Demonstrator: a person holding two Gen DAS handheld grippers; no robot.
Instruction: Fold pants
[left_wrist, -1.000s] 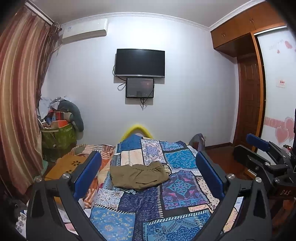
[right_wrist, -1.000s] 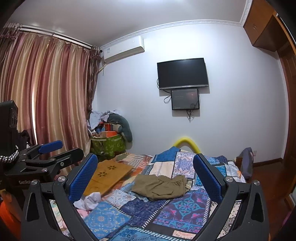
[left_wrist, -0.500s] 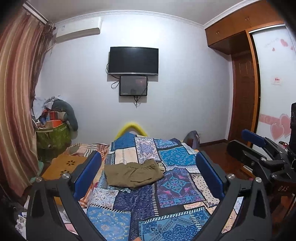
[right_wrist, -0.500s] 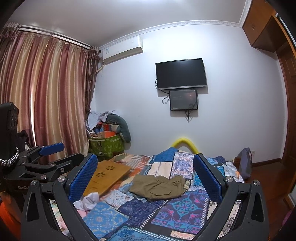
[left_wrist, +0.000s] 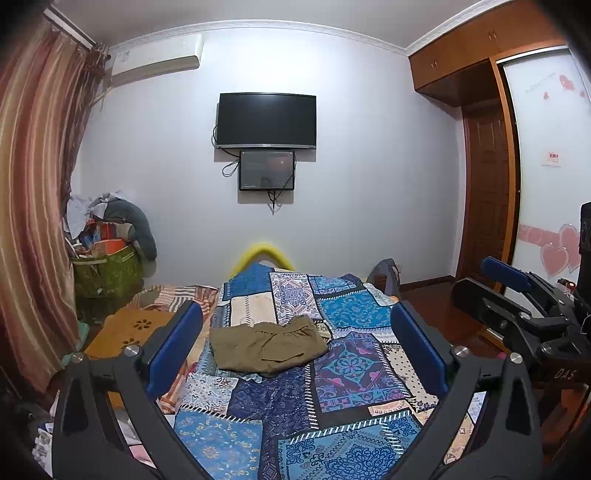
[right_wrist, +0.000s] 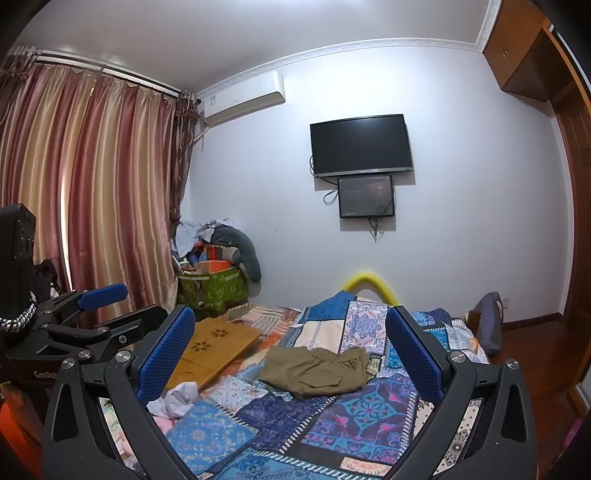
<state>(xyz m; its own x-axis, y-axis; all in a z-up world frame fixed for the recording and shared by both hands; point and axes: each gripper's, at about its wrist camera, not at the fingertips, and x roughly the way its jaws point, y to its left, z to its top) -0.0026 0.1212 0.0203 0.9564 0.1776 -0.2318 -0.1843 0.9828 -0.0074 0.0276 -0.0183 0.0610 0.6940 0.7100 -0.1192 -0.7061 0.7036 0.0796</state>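
Observation:
Olive-brown pants (left_wrist: 267, 347) lie folded in a compact bundle on the blue patchwork quilt (left_wrist: 343, 373) of the bed; they also show in the right wrist view (right_wrist: 317, 373). My left gripper (left_wrist: 295, 354) is open and empty, held above the bed's near end, well short of the pants. My right gripper (right_wrist: 290, 358) is open and empty, likewise back from the pants. Each gripper shows in the other's view: the right one (left_wrist: 517, 295) at the right, the left one (right_wrist: 85, 314) at the left.
A wooden lap tray (right_wrist: 214, 350) and crumpled white cloth (right_wrist: 177, 398) lie on the bed's left side. A green bag (right_wrist: 212, 291) piled with clothes stands by the curtain (right_wrist: 92, 203). A TV (left_wrist: 266, 120) hangs on the far wall. A wardrobe and door (left_wrist: 487, 192) are at the right.
Both views shifted slightly; the pants sit a little lower and more left in the left wrist view. The pants have not moved on the bed. Both grippers stayed open.

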